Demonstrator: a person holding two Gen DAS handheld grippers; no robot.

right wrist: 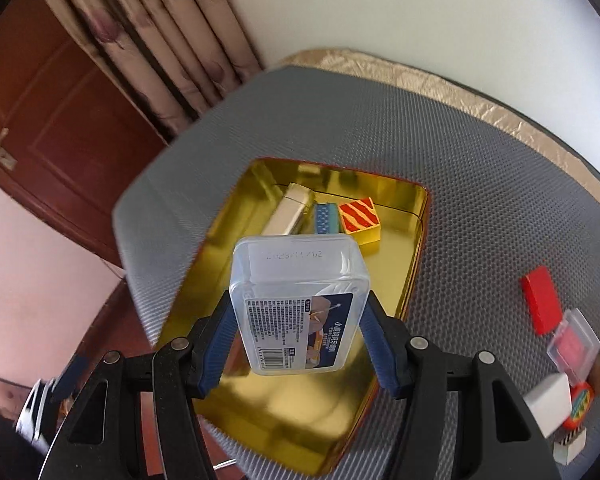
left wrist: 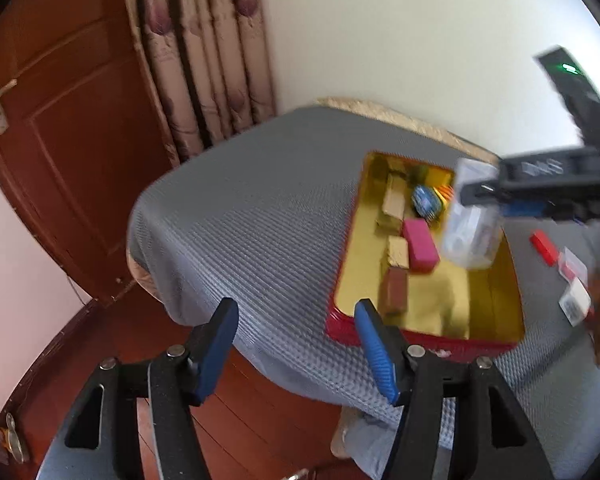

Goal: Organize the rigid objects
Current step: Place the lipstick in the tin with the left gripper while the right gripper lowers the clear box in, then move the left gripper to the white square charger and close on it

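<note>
A red tin with a gold inside lies on the grey mat. In it lie a pink block, a brown block, tan blocks, a cream box, a blue block and a red-striped yellow block. My right gripper is shut on a clear plastic box with a printed label, held above the tin; the left wrist view shows that box blurred. My left gripper stands open and empty at the tin's near left corner.
On the mat right of the tin lie a red block, a small clear case, a white block and a round red item. The table edge drops to wooden floor. A door and curtain stand behind.
</note>
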